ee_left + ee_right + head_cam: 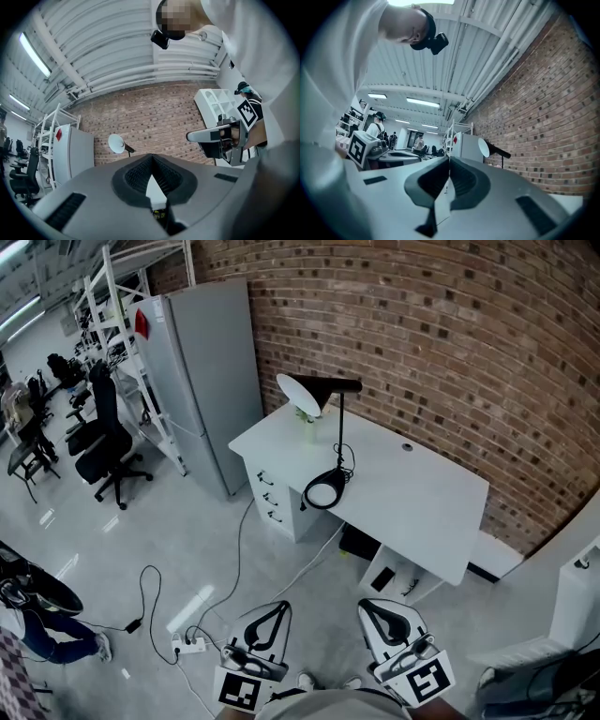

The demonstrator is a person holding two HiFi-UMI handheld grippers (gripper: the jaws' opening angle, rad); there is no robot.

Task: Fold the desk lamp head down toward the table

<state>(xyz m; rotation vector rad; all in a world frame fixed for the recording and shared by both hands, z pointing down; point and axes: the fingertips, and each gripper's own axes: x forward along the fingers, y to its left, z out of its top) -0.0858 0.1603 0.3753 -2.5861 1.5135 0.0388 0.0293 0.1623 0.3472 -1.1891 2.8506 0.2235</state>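
A black desk lamp [340,427] stands on the white desk [422,502] against the brick wall. Its ring-shaped base [324,491] sits near the desk's front edge, and its round white head [298,395] is raised and tilted at the top of the stem. Both grippers are far from it, held low over the floor. My left gripper [278,606] and my right gripper [368,604] are shut with nothing in them. The lamp head [116,143] shows small beyond the left gripper [151,157]. The right gripper view also shows the lamp head [483,148], past the right gripper [449,159].
A tall grey cabinet [202,381] stands left of the desk, with white shelving [112,315] and a black office chair [108,442] further left. A power strip [187,645] and cables lie on the floor. Drawers [277,498] sit under the desk. A white unit [577,601] stands at right.
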